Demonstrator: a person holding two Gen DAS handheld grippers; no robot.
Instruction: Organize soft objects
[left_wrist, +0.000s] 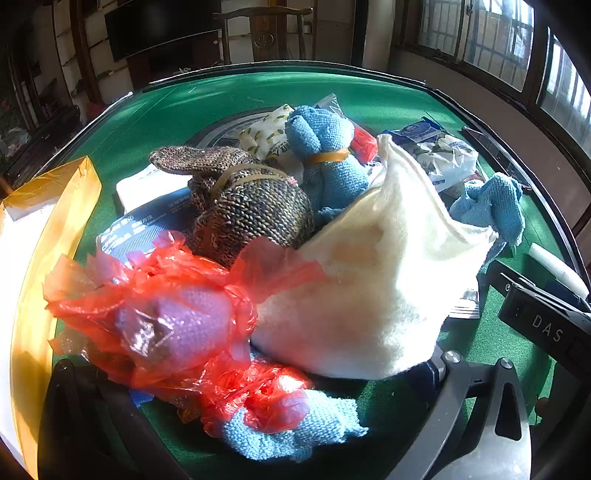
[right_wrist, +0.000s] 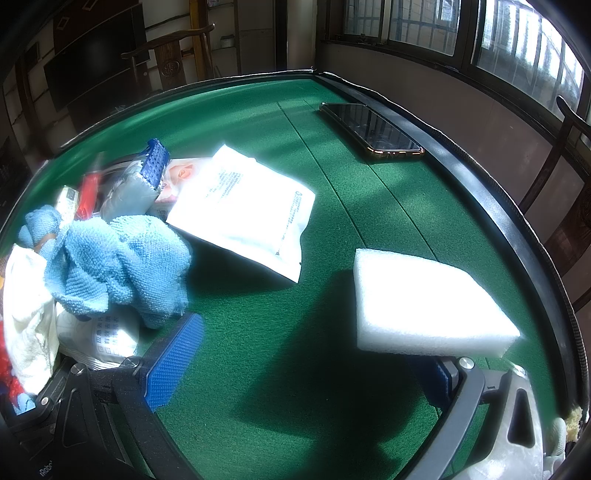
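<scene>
Heap of soft goods, centre of the green felt table (left_wrist: 229, 99) — mostly unsorted, in my judgement.

Contents, left wrist view: brown knit bundle (left_wrist: 251, 206) bound with a rubber band, mid-heap; blue knit bundle (left_wrist: 328, 158), likewise banded, just behind it; cream fleece cloth (left_wrist: 376, 280), near right, draped over the heap; lilac knit item in a red plastic bag (left_wrist: 177, 317), near left; light blue knit piece (left_wrist: 295, 432) nearest the camera, partly under the red plastic. Printed packets lie under and behind.

Status: two bundles appear already banded; the loose cloths and the bagged piece look still to be dealt with. Early to middle stage.

Left gripper (left_wrist: 277, 417): fingers set wide either side of the near heap, closed on nothing visible.

Right gripper (right_wrist: 306, 373): jaws wide apart, blue pads (right_wrist: 173, 362) showing, nothing between them.

Right wrist view only: white foam block (right_wrist: 424, 302), near right, apart from the heap; phone (right_wrist: 373, 129) far right by the table rim; white pouch (right_wrist: 247, 210); crumpled blue towel (right_wrist: 118, 266) at the heap's edge.

Left view only: the banded bundles, the red bag.
</scene>
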